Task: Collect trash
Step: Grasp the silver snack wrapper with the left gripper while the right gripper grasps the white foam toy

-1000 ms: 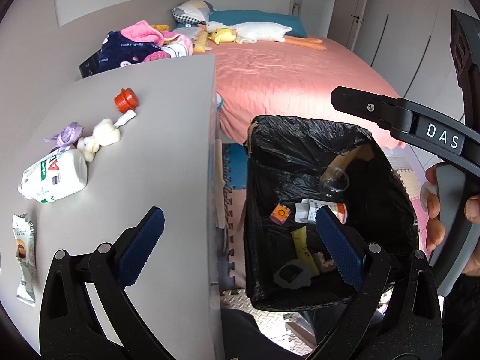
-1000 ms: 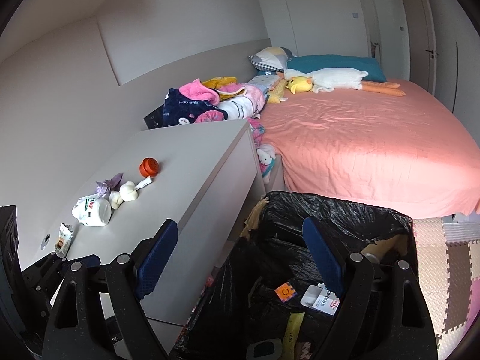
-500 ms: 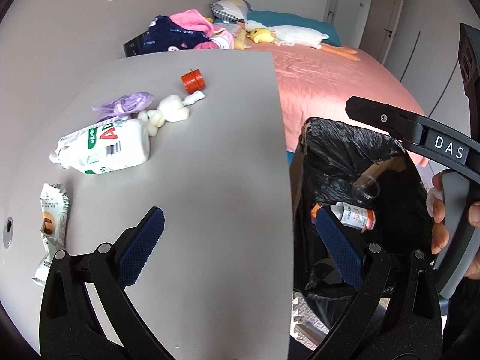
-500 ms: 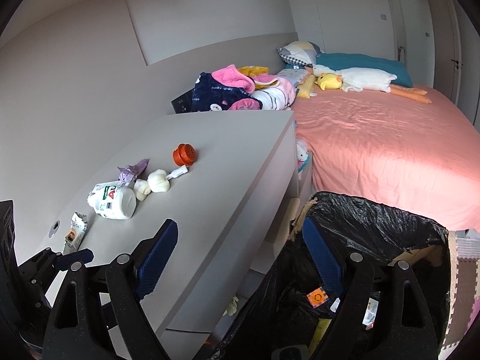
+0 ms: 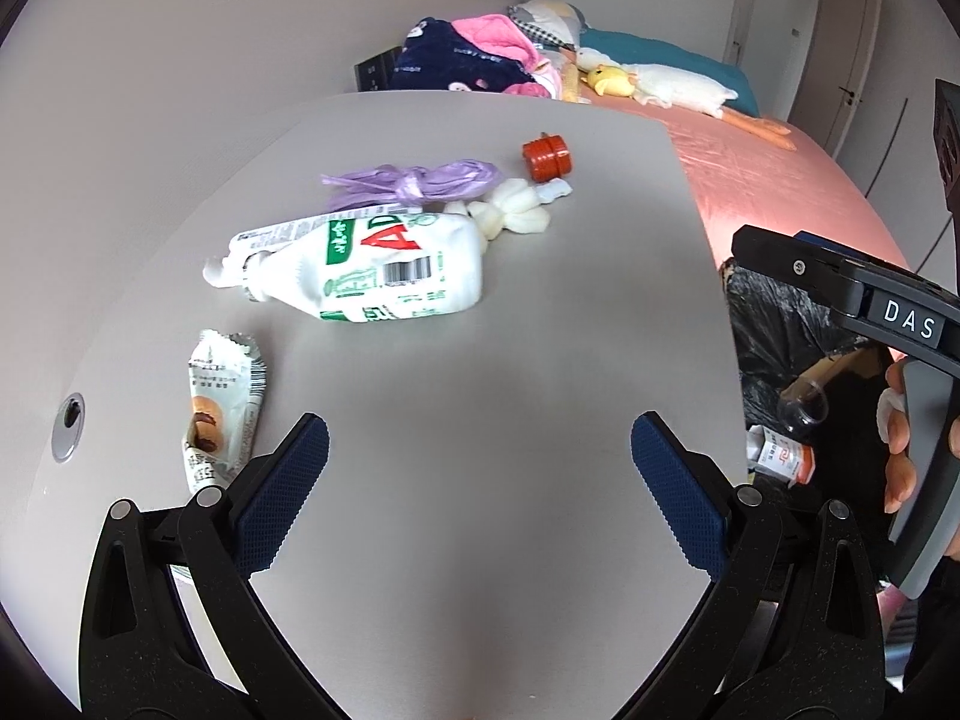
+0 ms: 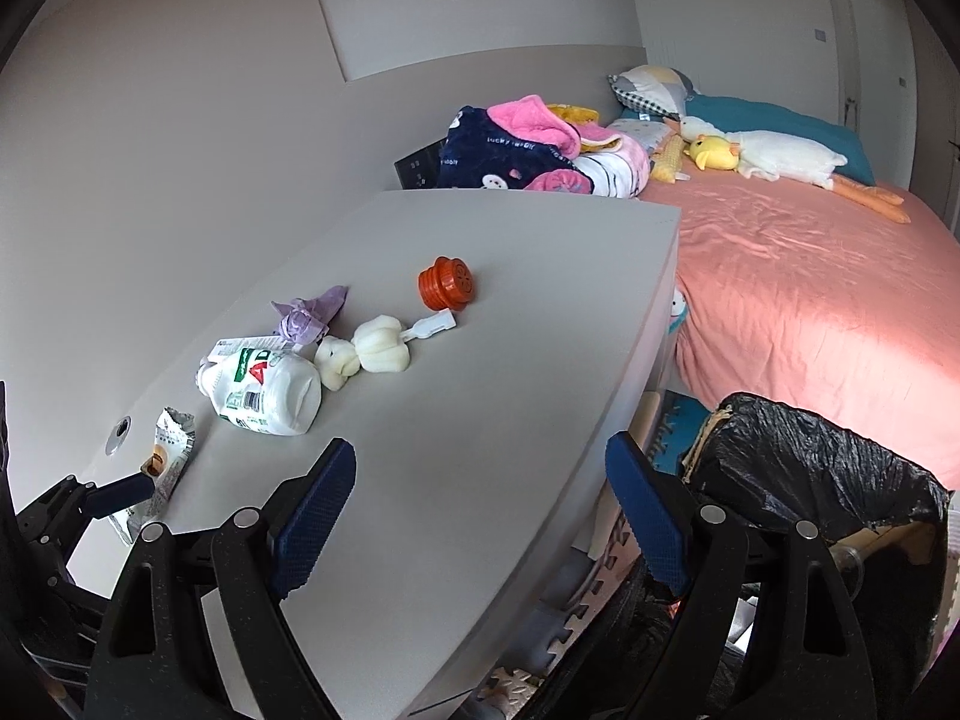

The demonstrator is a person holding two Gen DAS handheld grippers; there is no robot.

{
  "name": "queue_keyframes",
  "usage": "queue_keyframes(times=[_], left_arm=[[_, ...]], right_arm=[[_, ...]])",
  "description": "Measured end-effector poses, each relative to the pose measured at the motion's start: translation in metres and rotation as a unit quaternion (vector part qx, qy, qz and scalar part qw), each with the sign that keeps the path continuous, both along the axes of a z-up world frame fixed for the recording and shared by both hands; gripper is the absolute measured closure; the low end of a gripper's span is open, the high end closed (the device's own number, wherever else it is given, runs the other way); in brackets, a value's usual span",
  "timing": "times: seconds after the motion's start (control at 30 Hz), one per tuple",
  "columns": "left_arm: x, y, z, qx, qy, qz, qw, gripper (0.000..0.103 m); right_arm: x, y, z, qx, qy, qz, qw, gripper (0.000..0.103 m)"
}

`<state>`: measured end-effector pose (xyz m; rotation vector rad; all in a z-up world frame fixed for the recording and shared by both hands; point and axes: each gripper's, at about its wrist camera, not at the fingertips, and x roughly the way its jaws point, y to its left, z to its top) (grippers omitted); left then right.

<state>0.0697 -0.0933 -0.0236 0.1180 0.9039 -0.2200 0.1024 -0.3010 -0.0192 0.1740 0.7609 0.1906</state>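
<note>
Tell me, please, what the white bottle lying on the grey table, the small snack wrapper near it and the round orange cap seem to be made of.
White bottle: probably soft opaque plastic, slightly glossy, with a printed label and barcode.
Snack wrapper: likely thin metallised plastic film; the torn end is crinkled and looks silvery.
Orange cap: apparently hard moulded plastic, ridged and matte.

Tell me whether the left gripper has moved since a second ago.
Yes. The left gripper has swung from over the black-lined trash bin to over the grey desk, toward the white bottle.
</note>
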Motion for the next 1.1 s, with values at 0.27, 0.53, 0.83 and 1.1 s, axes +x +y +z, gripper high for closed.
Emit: queue_keyframes(times=[0.27,0.53,0.83,1.1], left_arm=[[0.015,0.035,0.0,0.012,-0.006,0.037,0.9992,0.006],[0.028,0.072,-0.007,0.017,0.007,0.077,0.9969,0.008],[0.038,0.101,-0.025,0.0,0.041,0.106,0.9936,0.021],[0.042,0.114,-0.036,-0.016,0.044,0.121,0.9916,0.028]], right_arm=[[0.028,0.021,-0.008,-0.005,0.014,0.018,1.0,0.018],[0.055,0.041,-0.015,-0.005,0.027,0.032,0.999,0.018],[0.088,0.066,-0.028,-0.002,0.051,0.041,0.998,0.018],[0.113,0.08,-0.038,0.002,0.062,0.036,0.997,0.018]])
